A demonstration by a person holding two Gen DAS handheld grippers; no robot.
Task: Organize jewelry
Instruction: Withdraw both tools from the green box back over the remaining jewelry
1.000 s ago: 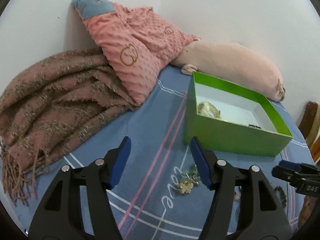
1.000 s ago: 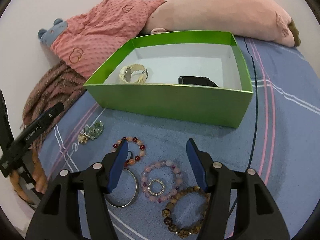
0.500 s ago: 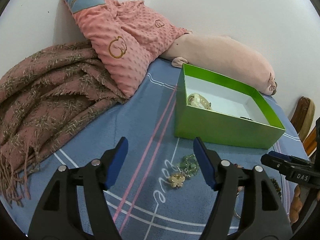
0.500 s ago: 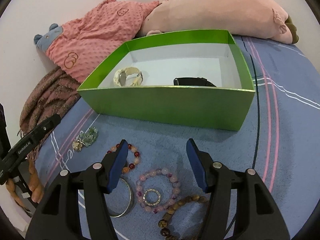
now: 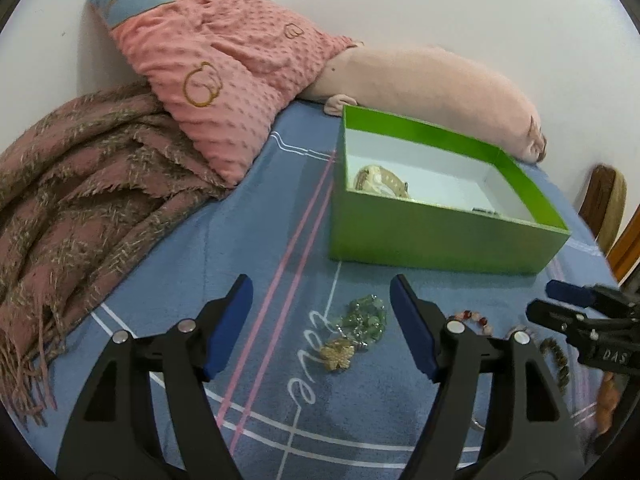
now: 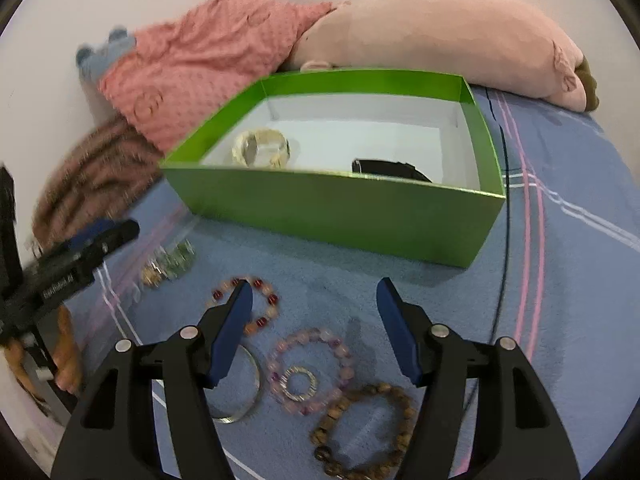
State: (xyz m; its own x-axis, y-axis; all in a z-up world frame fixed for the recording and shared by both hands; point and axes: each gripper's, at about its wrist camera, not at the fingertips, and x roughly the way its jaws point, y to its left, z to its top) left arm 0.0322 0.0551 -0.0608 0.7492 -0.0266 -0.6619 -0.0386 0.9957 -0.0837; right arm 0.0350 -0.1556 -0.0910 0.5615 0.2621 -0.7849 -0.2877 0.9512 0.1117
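A green box (image 5: pixel 436 236) (image 6: pixel 332 208) stands on the blue bedsheet, holding a cream watch (image 6: pixel 262 148) and a black watch (image 6: pixel 390 168). In front of it lie a green bead piece with a gold flower charm (image 5: pixel 356 330) (image 6: pixel 168 266), a red-and-peach bead bracelet (image 6: pixel 260 300), a pink bead bracelet (image 6: pixel 310 364) around a small silver ring (image 6: pixel 298 384), a silver bangle (image 6: pixel 240 396) and a brown bead bracelet (image 6: pixel 364 428). My left gripper (image 5: pixel 322 320) is open and empty, just above the green piece. My right gripper (image 6: pixel 314 312) is open and empty above the bracelets.
A pink dotted pillow (image 5: pixel 224 76) and a long pink plush (image 5: pixel 432 80) lie against the wall behind the box. A brown-pink fringed blanket (image 5: pixel 72 184) is heaped at the left. A wooden chair (image 5: pixel 604 204) stands at the right.
Both grippers have drawn back from the box and stayed open. The green piece now lies between the left fingers. The right view has shifted slightly back toward the bracelets.
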